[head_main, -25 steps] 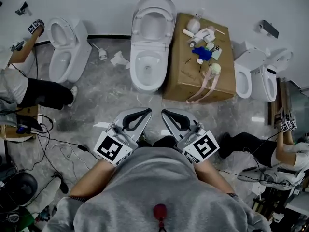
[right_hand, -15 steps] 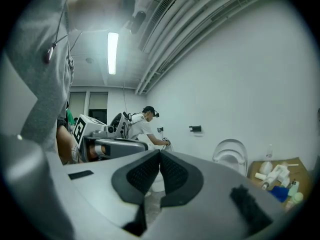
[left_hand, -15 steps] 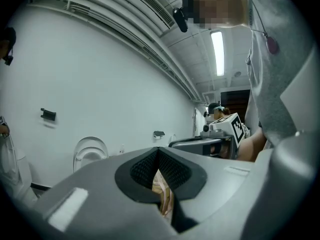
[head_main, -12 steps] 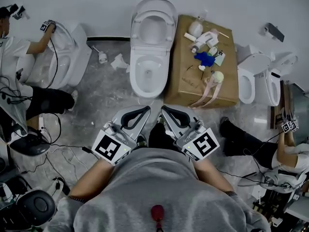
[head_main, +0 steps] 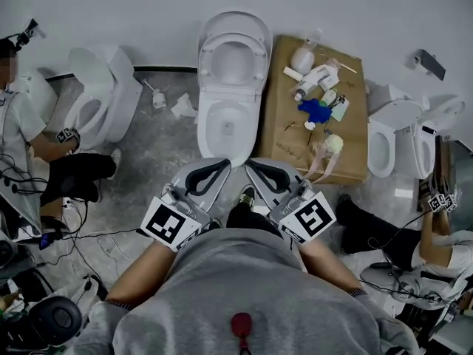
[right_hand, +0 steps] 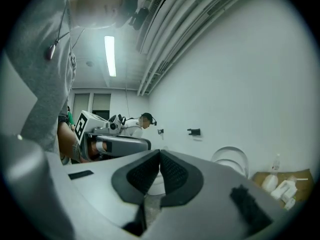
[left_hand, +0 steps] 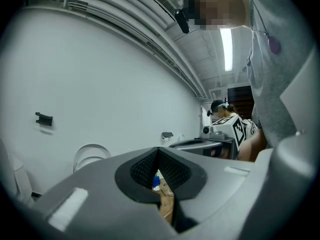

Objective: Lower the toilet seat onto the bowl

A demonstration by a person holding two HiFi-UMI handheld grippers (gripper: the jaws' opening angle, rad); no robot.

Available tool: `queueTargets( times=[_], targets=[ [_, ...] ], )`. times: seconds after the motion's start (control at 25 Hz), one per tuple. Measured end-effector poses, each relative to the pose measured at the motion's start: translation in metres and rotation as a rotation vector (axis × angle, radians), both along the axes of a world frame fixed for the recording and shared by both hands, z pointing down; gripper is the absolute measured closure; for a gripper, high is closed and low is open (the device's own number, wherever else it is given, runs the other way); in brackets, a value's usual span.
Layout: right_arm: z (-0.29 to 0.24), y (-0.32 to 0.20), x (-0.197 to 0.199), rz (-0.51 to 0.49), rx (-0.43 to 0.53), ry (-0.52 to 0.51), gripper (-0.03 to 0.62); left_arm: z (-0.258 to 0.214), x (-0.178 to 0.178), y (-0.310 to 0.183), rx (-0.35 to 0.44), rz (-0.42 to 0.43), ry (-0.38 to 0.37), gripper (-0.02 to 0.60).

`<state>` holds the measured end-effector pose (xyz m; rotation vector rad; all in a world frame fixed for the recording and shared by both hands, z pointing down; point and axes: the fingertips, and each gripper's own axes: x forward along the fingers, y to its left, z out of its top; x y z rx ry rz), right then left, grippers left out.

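Toilet seat [head_main: 207,54]: raised, standing against the wall end of the central toilet, its open ring facing out over the bowl [head_main: 205,128]. The toilet's long axis runs from the wall straight toward the person, with the front of the bowl nearest them. The bowl is uncovered and shows a white interior with a dark drain opening.

Left gripper [head_main: 222,170]: jaws pressed together, nothing between the pads, tip just short of the front of the bowl and clear of it. Right gripper [head_main: 252,170]: jaws likewise pressed together and empty, close beside the left one. Both are held level and converge toward the bowl.

Markings: each gripper's cube carries a black-and-white square marker. Print on the smaller articles is too small to read.

Cardboard box [head_main: 284,124]: closed, just beside the toilet on its right. On its top lie white bottles [head_main: 318,76], a blue item [head_main: 314,109] and what appears to be a doll [head_main: 327,148].

Surroundings: another toilet [head_main: 103,95] stands to the left and two more [head_main: 392,135] to the right. A person [head_main: 22,135] sits at the left edge and another [head_main: 443,246] at the right edge. Cables [head_main: 89,235] lie on the floor.
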<state>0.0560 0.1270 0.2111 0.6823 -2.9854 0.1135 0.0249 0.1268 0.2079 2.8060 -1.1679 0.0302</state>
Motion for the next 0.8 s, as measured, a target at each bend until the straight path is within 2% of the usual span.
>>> queueTargets(
  times=[0.2,0.48,0.6,0.8],
  targets=[
    [-0.001,-0.032,0.013,-0.036,-0.004,-0.015,0.579,-0.001,0.014,-0.033,-0.008,-0.028,-0.019,0.575],
    [0.002,-0.062,0.026,-0.097,0.0,-0.02,0.579,0.003,0.031,-0.063,-0.059,-0.083,-0.028,0.575],
    [0.001,-0.074,0.03,-0.107,0.003,-0.022,0.579,0.002,0.029,-0.078,-0.027,-0.111,-0.033,0.576],
    [0.005,-0.094,0.035,-0.106,0.003,-0.014,0.579,0.002,0.03,-0.097,-0.023,-0.124,-0.036,0.575]
  ],
)
